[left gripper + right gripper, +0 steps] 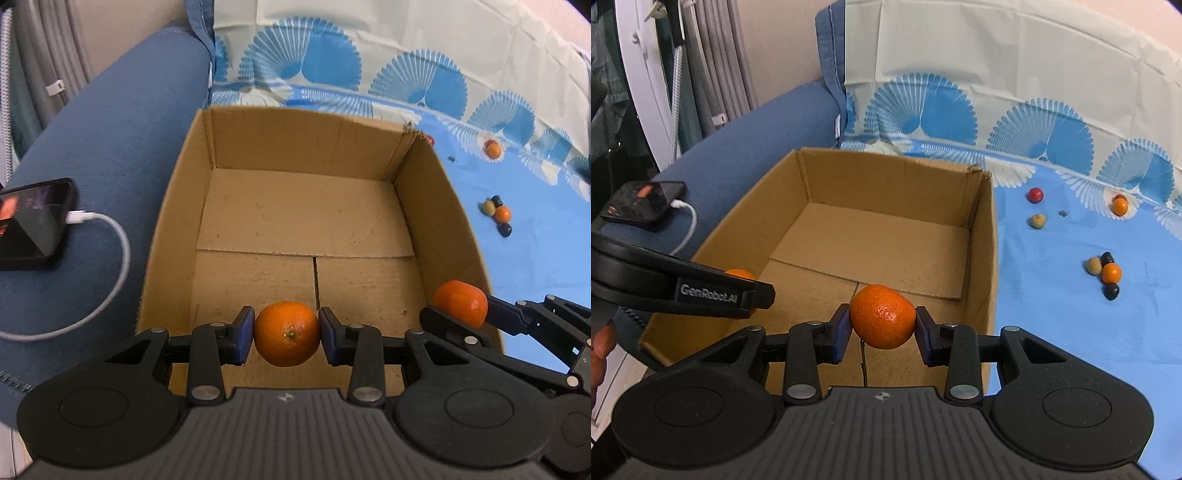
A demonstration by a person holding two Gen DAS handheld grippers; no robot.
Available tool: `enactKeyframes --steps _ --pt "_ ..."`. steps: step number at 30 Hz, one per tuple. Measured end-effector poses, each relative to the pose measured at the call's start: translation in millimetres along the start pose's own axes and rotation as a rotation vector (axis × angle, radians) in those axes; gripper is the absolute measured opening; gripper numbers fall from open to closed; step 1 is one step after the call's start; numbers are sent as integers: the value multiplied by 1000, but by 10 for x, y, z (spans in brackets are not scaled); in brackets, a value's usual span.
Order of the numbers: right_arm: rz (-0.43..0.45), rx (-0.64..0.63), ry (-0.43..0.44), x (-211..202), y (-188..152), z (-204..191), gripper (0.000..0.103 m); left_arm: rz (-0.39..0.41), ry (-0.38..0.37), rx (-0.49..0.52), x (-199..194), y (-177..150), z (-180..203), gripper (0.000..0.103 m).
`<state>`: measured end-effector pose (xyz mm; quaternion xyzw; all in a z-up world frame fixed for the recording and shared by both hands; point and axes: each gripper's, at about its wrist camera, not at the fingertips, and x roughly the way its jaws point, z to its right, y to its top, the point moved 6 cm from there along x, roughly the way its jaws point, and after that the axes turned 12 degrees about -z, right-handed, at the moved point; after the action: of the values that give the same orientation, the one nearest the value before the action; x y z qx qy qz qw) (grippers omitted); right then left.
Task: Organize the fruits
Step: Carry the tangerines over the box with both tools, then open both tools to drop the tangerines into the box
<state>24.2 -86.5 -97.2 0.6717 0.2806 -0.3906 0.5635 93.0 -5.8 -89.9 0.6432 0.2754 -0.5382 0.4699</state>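
My left gripper (287,334) is shut on an orange tangerine (287,333), held over the near edge of an open cardboard box (295,147). My right gripper (882,320) is shut on a second tangerine (882,315), above the box's (982,236) near right side. That gripper and its tangerine (461,302) also show at the right of the left wrist view. The left gripper's side (701,291) shows in the right wrist view, hiding most of its tangerine (740,274). The box floor is bare.
Small fruits lie on the blue cloth (1052,332) right of the box: a red one (1035,194), a tan one (1038,220), an orange one (1120,206), and a cluster (1106,275). A phone (33,221) with a white cable (110,266) lies on the blue cushion at left.
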Motion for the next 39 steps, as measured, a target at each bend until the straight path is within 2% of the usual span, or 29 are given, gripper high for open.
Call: enactKeyframes --steps 12,25,26,28,29,30,32,33,34,36,39 --pt "-94 -4 0 495 -42 61 38 -96 37 18 566 33 -1 42" --pt "-123 -50 -3 665 -32 5 39 -136 57 20 796 29 -18 42" --pt "-126 -54 -4 674 -27 4 39 -135 57 22 805 26 -16 44" --pt "-129 -60 -12 671 -7 3 39 -125 55 26 798 37 -2 58" --pt "-125 -60 -26 654 6 8 39 -117 71 21 785 48 -13 72" --pt "-127 -57 -28 637 21 16 39 -108 97 8 767 61 -44 82" --pt "-130 -45 -24 579 60 31 40 -112 70 -5 733 73 -74 83" --pt "-119 -39 -46 535 74 47 50 -117 55 -16 708 76 -91 83" --pt "-99 -31 -79 472 89 70 65 -117 46 -19 680 76 -98 83" --pt "-53 -16 -105 314 117 109 82 -116 36 -17 599 62 -94 86" --pt "-20 -1 -91 76 104 103 87 -94 52 -31 411 4 -84 99"
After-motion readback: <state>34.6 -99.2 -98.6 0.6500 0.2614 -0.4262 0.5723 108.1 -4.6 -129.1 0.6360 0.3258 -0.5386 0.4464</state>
